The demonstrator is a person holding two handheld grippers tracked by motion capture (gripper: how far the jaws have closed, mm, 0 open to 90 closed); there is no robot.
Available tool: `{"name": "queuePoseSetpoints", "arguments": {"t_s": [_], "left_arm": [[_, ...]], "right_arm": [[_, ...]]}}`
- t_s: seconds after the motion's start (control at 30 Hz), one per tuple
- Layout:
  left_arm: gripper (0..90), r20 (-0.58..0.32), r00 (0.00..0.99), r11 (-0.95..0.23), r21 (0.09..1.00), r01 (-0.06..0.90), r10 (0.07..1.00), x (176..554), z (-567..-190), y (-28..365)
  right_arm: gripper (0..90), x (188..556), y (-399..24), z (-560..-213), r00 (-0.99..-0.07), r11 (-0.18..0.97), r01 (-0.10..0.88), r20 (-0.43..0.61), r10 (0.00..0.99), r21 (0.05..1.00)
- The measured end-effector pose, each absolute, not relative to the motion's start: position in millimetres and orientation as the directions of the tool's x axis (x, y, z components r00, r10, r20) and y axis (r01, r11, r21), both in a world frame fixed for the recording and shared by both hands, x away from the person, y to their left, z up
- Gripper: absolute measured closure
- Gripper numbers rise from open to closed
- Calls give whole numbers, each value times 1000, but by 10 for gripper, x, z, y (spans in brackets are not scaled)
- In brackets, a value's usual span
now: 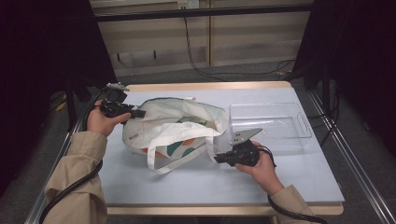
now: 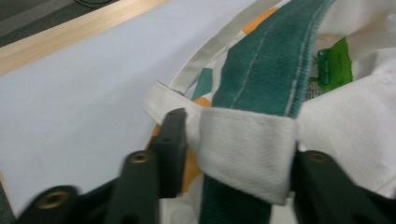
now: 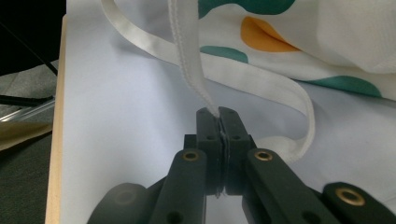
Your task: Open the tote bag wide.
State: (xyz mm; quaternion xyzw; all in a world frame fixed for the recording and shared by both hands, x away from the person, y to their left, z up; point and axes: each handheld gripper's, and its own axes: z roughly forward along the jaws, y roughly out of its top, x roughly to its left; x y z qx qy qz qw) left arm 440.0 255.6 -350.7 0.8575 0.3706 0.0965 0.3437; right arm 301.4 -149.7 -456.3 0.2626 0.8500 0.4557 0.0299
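A white tote bag with green and orange spots lies on its side in the middle of the pale table. My left gripper is at the bag's left end. In the left gripper view its jaws press from both sides on a folded piece of the white rim, beside a green band. Something green shows inside the bag. My right gripper is at the bag's right front, shut on a white strap that rises from its closed jaws. The second strap loops on the table.
A clear plastic tray stands on the table right of the bag, behind my right hand. The table has a wooden edge at the back. Cables trail across the floor beyond it.
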Motion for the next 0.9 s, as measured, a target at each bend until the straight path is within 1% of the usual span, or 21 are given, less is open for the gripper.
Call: {"name": "queuePoseSetpoints", "arguments": {"t_s": [0.07,0.17,0.4,0.43,0.7,0.77,0.9], "left_arm": [[670,-82,696,-482,663,573,713,4415,-3476,2532],[695,-86,687,-465,675,573,722,4445,-3416,2498],[719,-83,671,-451,678,580,737,4538,-3266,2428],[720,-86,661,-436,687,581,745,4547,-3267,2413],[733,-81,666,-445,684,578,741,4602,-3268,2346],[733,-77,672,-453,681,575,737,4598,-3266,2352],[732,-75,673,-454,682,573,736,4582,-3269,2360]], "right_arm": [[893,3018,-1504,-4561,-861,448,417,185,474,791],[893,3010,-1518,-4556,-862,450,415,184,472,791],[893,2991,-1547,-4580,-863,458,417,184,470,785],[893,2988,-1552,-4588,-864,457,415,183,468,787],[888,2959,-1590,-4581,-860,442,411,179,477,797],[864,2968,-1595,-4546,-857,436,408,172,485,803],[769,2978,-1579,-4459,-861,435,383,145,487,815]]}}
